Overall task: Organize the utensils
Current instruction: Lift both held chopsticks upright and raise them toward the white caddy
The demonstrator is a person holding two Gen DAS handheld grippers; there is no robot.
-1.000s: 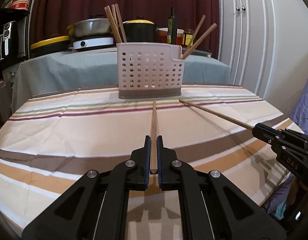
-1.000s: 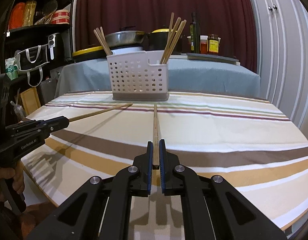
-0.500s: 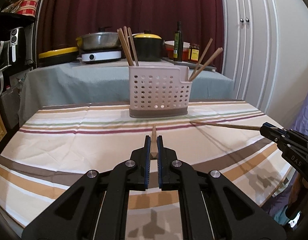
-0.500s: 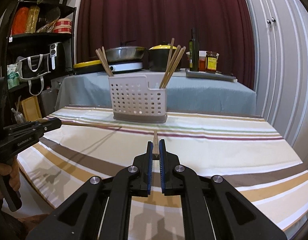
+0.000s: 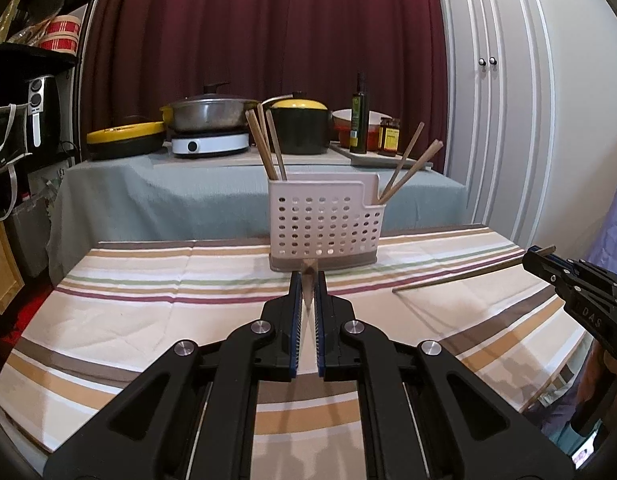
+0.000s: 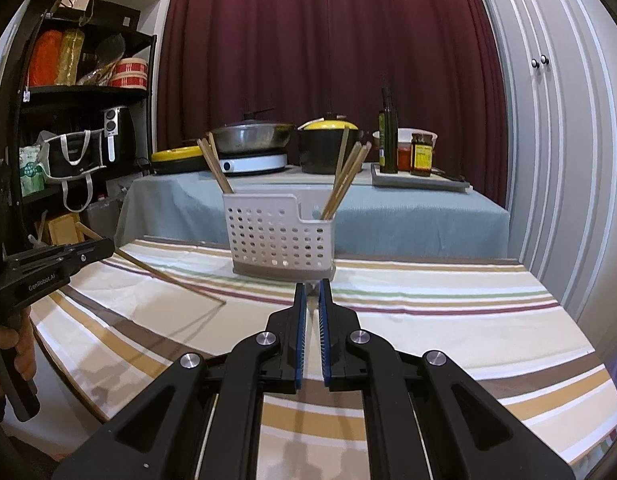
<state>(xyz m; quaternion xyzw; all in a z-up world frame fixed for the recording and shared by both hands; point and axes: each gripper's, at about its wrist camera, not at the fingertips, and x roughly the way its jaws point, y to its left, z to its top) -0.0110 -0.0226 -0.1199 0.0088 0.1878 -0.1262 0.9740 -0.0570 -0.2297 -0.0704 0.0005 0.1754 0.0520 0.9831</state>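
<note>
While each claw, left claw (image 5: pixel 307 280) and right claw (image 6: pixel 313 288), pinches a chopstick (image 5: pixel 460 278) above the surface (image 5: pixel 148 312), a tilted tip could catch the caddy (image 5: pixel 322 226) near its far edge, tipping it.

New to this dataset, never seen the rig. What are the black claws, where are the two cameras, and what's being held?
No robot arm here: a person holds a two-finger gripper in each hand, and each carries a fisheye camera looking forward along its fingers. One picture is the left gripper's own view, the other the right gripper's; each also shows the other tool at its edge.

Ahead, a table with a striped cloth carries a white perforated utensil holder with wooden chopsticks already standing in it.

Each gripper is clamped on one chopstick: the left gripper's chopstick and the right gripper's chopstick show best in the opposite view, both lifted and slanting down toward the cloth.
</note>
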